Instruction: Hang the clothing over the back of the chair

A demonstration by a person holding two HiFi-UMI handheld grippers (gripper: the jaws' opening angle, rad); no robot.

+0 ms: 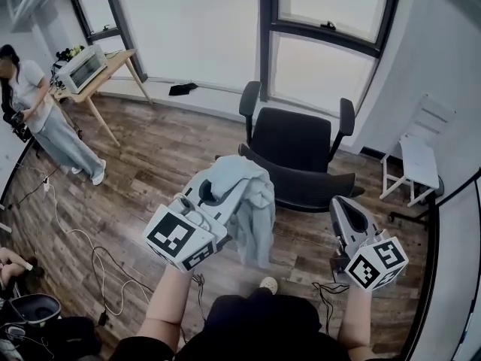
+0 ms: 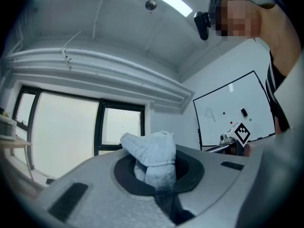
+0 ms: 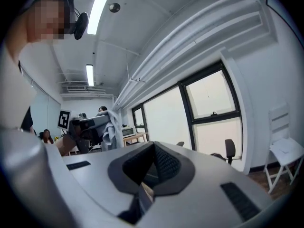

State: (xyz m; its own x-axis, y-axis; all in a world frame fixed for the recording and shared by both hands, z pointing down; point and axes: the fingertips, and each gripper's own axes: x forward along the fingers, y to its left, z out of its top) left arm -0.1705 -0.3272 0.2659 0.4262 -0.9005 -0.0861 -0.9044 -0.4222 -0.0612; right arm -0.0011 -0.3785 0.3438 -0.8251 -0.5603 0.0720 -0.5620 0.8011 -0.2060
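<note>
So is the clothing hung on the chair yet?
Not hung: the light blue clothing dangles bunched from the shut left gripper, short of the chair.

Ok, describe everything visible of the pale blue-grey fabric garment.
The pale blue-grey fabric garment looks like soft, thick cloth, crumpled and bunched. The left gripper is shut on one fold, and a wad of it pokes up between the jaws. The rest hangs loose in mid-air above the floor, on the person's side of the black office chair, touching nothing else visible.

The chair (image 1: 294, 155) stands mid-floor (image 1: 169, 153). A table (image 1: 111, 65) stands in the far left corner, a folding chair (image 1: 418, 161) at the right edge, and a cable (image 1: 74, 237) trails along the left.
</note>
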